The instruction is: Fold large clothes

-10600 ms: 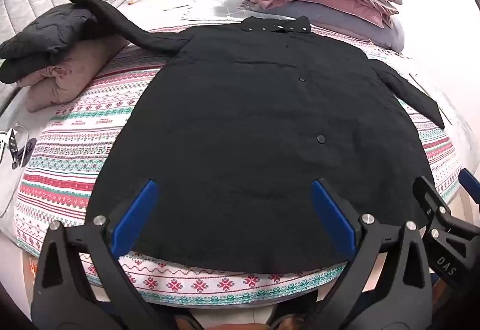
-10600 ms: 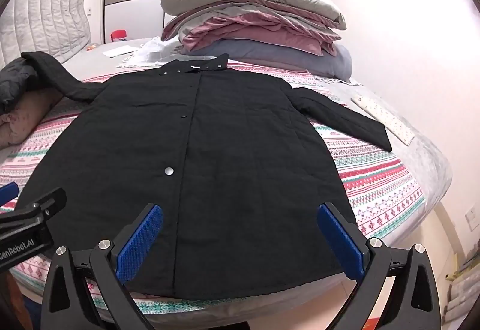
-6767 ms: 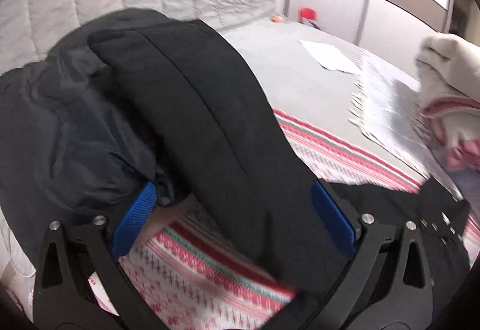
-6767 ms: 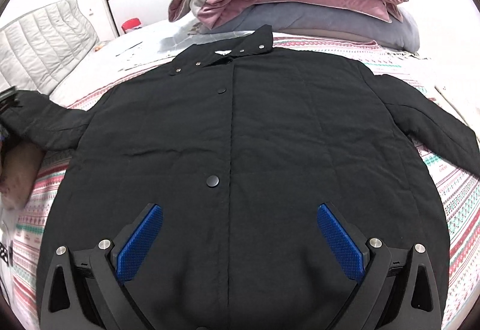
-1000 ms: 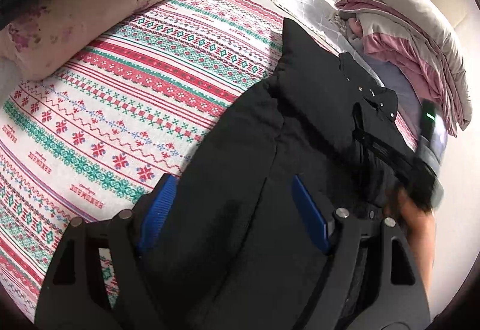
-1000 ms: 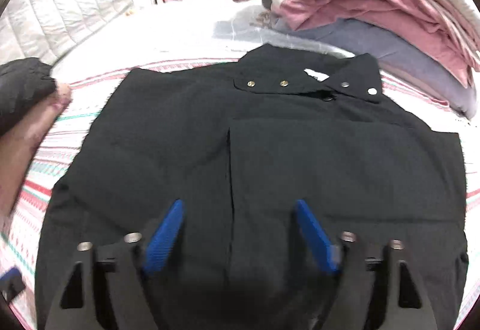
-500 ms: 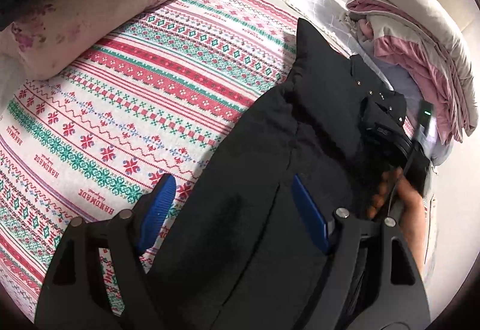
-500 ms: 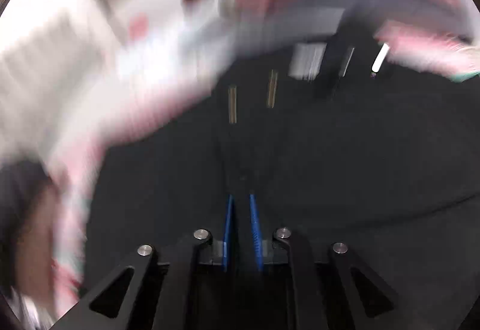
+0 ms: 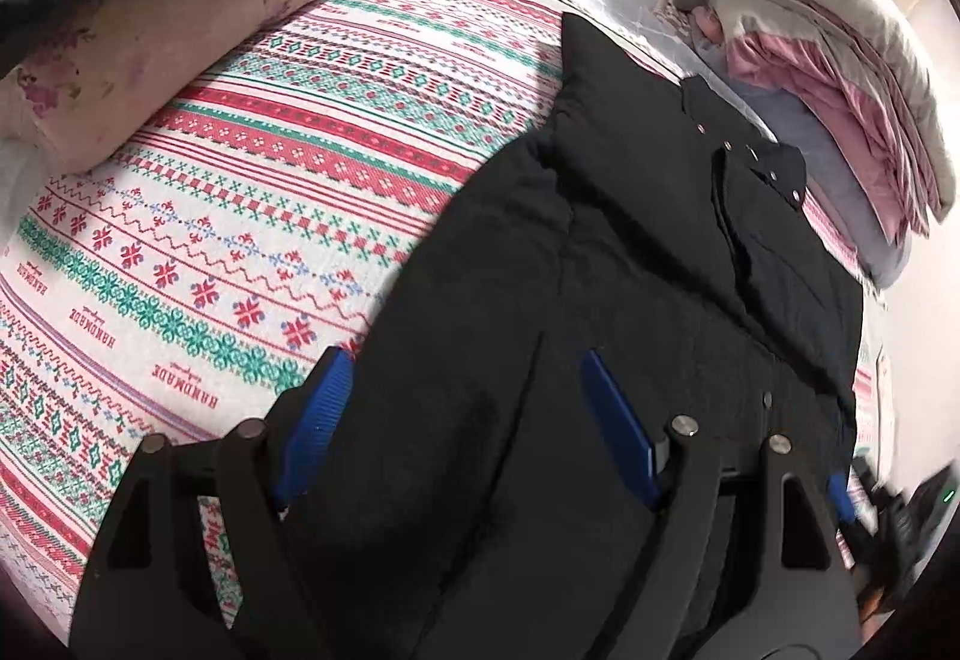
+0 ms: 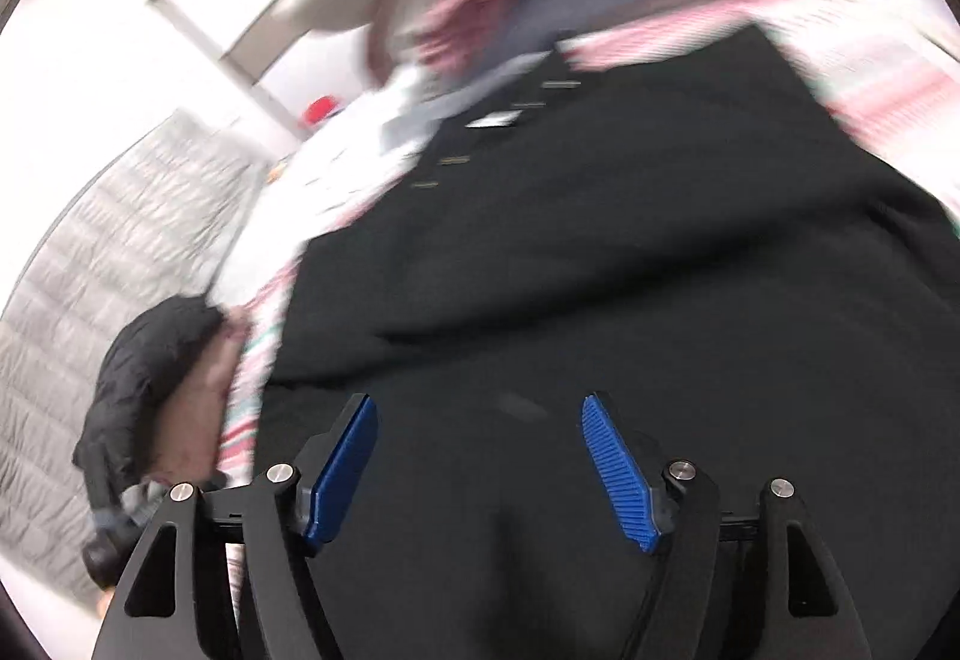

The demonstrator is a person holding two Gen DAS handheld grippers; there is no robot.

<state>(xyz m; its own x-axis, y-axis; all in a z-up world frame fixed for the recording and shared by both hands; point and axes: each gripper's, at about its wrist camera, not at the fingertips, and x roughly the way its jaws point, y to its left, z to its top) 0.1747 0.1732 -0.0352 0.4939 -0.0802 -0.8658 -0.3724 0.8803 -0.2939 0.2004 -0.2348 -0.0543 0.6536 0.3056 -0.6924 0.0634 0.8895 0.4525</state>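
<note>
Left wrist view: the left gripper [image 9: 462,408], jaws apart, hovers over the black coat [image 9: 630,252] lying on the patterned blanket [image 9: 240,216], sides apparently folded inward.

Right wrist view, blurred: the right gripper [image 10: 480,456], jaws apart, empty, over the coat's lower half. Likely next: grasp the hem and fold toward the collar [image 10: 498,120].

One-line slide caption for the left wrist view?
Open left tool over the partly folded black coat on the patterned blanket.

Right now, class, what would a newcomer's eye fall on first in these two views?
The black coat fills the middle, lying on the red-and-green patterned blanket. Open blue-padded left tongs and right tongs frame it from below. A stack of pink and grey bedding rises beyond the collar.
</note>
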